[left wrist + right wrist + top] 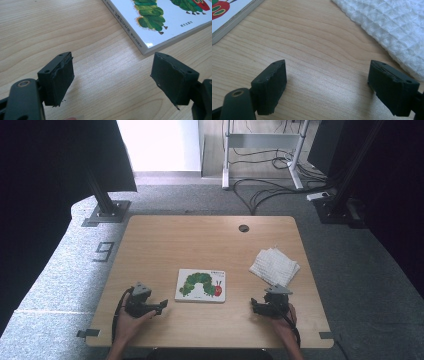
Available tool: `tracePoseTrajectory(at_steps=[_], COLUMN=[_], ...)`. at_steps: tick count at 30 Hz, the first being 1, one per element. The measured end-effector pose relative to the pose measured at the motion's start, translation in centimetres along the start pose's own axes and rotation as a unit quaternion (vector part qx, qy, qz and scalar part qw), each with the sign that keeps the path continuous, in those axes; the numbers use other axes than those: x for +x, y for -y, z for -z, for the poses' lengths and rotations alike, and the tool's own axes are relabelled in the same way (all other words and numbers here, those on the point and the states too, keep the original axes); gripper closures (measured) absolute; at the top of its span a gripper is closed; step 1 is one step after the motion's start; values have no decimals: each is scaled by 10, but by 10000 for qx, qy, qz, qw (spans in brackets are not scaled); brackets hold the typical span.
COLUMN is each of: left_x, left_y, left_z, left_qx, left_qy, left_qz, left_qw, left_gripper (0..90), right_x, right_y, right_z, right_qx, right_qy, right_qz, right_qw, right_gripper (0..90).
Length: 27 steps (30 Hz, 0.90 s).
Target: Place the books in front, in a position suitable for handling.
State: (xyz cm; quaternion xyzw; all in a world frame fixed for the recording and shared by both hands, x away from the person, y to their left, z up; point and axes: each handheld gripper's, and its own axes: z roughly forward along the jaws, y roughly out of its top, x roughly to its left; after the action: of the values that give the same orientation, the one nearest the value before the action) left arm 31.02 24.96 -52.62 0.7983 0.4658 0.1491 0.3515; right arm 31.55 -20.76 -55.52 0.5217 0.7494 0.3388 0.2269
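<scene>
The book (pixel 200 285) lies flat and closed near the middle of the table (pixel 210 235), between the two grippers, and a white cloth (pixel 274 265) lies to its right, further from the person. The left gripper (pixel 161 306) rests low on the table just left of the book, its jaws wide apart with nothing between them; the right gripper (pixel 255 306) is right of the book and just below the cloth, also with the jaws apart and empty. I judge that the step in hand is the approach to the book, and it is not yet touched. To do it well, the left gripper should come to the near corner of the book low and level, so that one jaw can slide under the edge while the other stays above the cover; the right gripper can hold the opposite side so the book does not slide on the smooth wood. The high view gives the whole layout and how far each gripper is from the book. The left gripper view (pixel 112 82) shows the book's (pixel 160 22) thick spine with small print and its corner near the right jaw. The right gripper view (pixel 327 85) shows the waffle weave of the cloth (pixel 392 27) and only a corner of the book (pixel 227 15).
</scene>
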Motion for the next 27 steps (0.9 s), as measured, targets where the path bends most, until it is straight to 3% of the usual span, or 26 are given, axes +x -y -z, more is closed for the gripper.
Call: tracePoseTrajectory(at_steps=[18,22,27], left_x=[-3,-4,-2], left_y=[-2,-8,-18], left_z=[-4,-8,-12], left_qx=[8,12,-56], left_qy=[11,60,69], left_qz=[-44,-112,-44], left_qw=[10000,9999,10000], left_gripper=[182,182,183], right_x=[1,-2,-10], right_y=[-2,-17,-31], right_z=[1,6,3], right_qx=[-85,-352,-501], right_qy=[85,137,178], right_qz=[128,176,90], right_qw=[9998,9991,9985], right_gripper=[193,208,208])
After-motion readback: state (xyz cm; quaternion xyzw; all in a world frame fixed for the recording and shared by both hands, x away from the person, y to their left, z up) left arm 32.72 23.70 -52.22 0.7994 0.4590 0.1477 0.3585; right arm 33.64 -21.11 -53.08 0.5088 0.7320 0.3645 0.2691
